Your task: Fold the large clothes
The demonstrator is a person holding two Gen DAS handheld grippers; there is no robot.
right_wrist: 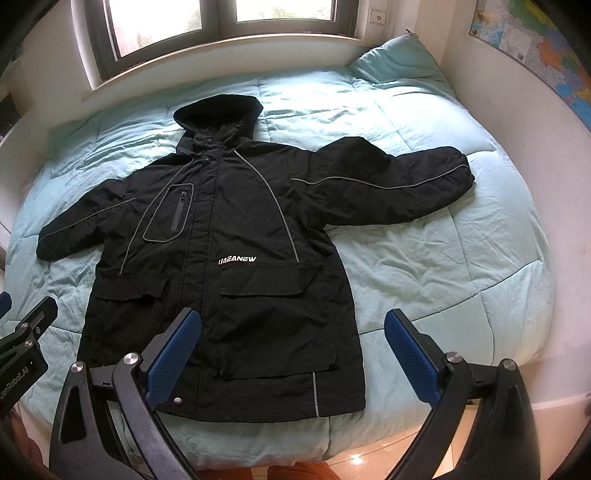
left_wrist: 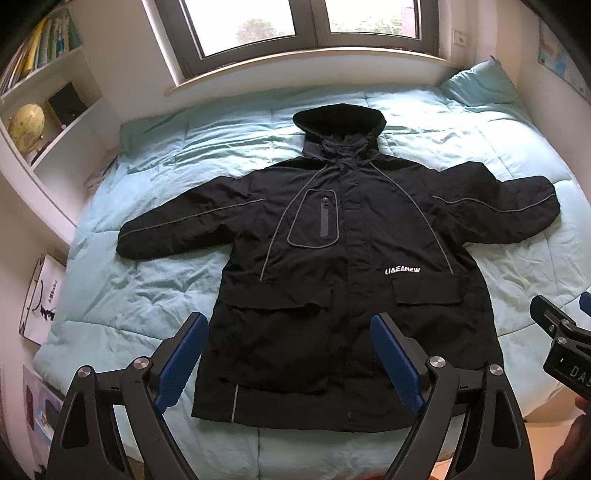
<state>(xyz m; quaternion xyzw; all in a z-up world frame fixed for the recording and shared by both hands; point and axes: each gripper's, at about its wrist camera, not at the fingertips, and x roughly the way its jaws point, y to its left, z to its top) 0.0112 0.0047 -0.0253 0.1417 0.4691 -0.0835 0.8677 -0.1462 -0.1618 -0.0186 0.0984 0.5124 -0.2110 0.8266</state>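
A black hooded jacket lies flat, front up, on the bed with both sleeves spread out and the hood toward the window. It has grey piping, a chest pocket and white lettering. My left gripper hovers open above the jacket's lower left hem, holding nothing. Wide open as well, my right gripper hangs over the lower right hem. Each gripper shows at the edge of the other's view: the right gripper and the left gripper.
The bed carries a light teal quilt and a teal pillow at the far right. A window is behind it, shelves with a globe to the left, a wall map to the right.
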